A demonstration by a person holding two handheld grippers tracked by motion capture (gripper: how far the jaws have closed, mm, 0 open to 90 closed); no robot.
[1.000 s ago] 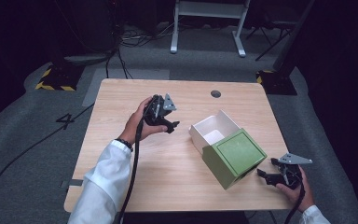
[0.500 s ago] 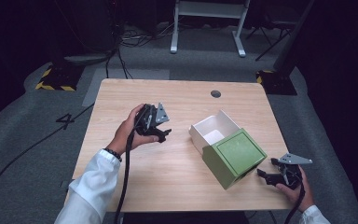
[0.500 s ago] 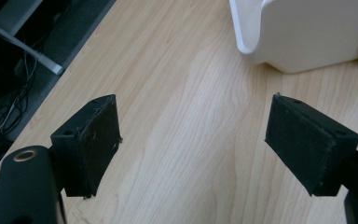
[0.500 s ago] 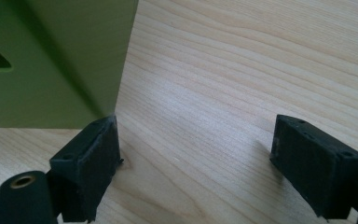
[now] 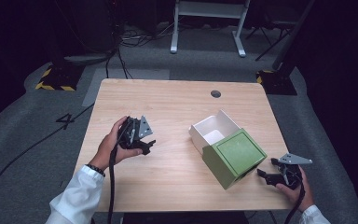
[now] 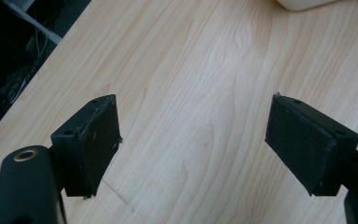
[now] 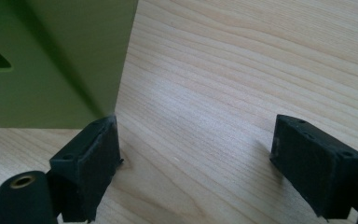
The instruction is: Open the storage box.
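Green cardboard sleeve (image 5: pixel 235 157) w/ white inner tray (image 5: pixel 213 131) half slid out sits just ahead of the right hand-held gripper (image 5: pixel 269 171), not touching; jaws apart, empty. Left hand-held gripper (image 5: pixel 145 145) also open, well apart over wooden desk (image 5: pixel 177 102). Judging by this, no grasp made yet.

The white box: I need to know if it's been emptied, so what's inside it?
The white box shows a bare white floor and walls where it is open. The green lid leans over its near part, so that portion of the inside is hidden.
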